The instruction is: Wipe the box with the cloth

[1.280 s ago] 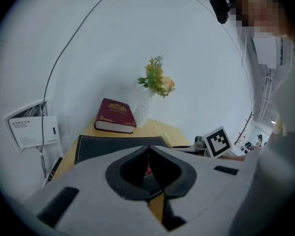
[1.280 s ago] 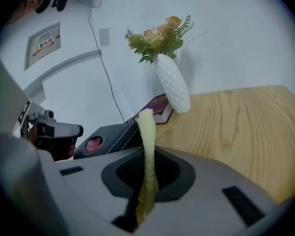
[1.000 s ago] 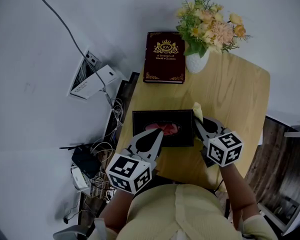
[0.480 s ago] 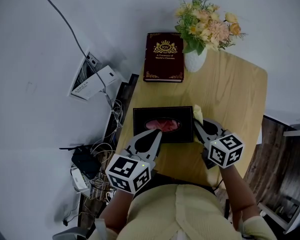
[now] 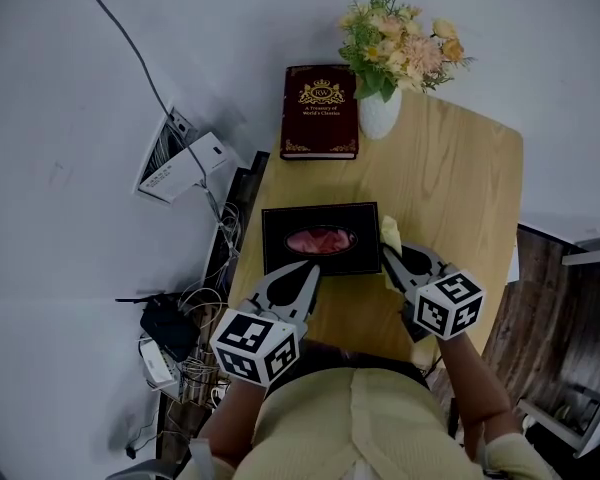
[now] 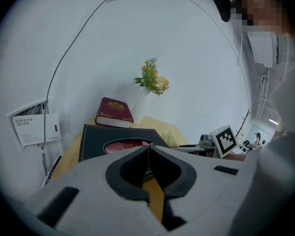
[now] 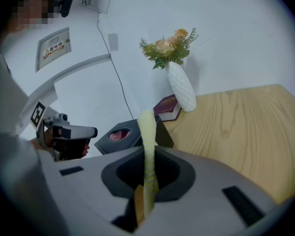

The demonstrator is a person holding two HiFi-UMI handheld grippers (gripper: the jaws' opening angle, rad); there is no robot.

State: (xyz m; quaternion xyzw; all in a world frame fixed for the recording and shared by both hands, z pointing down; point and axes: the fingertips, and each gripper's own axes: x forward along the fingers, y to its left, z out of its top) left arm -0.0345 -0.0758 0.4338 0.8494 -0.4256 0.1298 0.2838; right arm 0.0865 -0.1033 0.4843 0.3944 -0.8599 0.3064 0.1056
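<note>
A black tissue box (image 5: pixel 320 239) with a pink tissue in its oval slot lies near the table's front left; it also shows as the box (image 6: pixel 99 138) and the box (image 7: pixel 124 135). My right gripper (image 5: pixel 389 252) is shut on a pale yellow cloth (image 5: pixel 391 233), just off the box's right side. The cloth (image 7: pixel 147 151) stands up between the jaws in the right gripper view. My left gripper (image 5: pixel 311 271) is shut and empty, its tips (image 6: pixel 148 147) at the box's near edge.
A dark red book (image 5: pixel 320 111) and a white vase of flowers (image 5: pixel 378 108) stand at the table's far end. The wooden table (image 5: pixel 450 198) has bare room to the right. Cables and a white wall box (image 5: pixel 180 163) lie off the left edge.
The view has shifted a little; the box now sits slightly farther from me. Both grippers hold about the same places beside the box.
</note>
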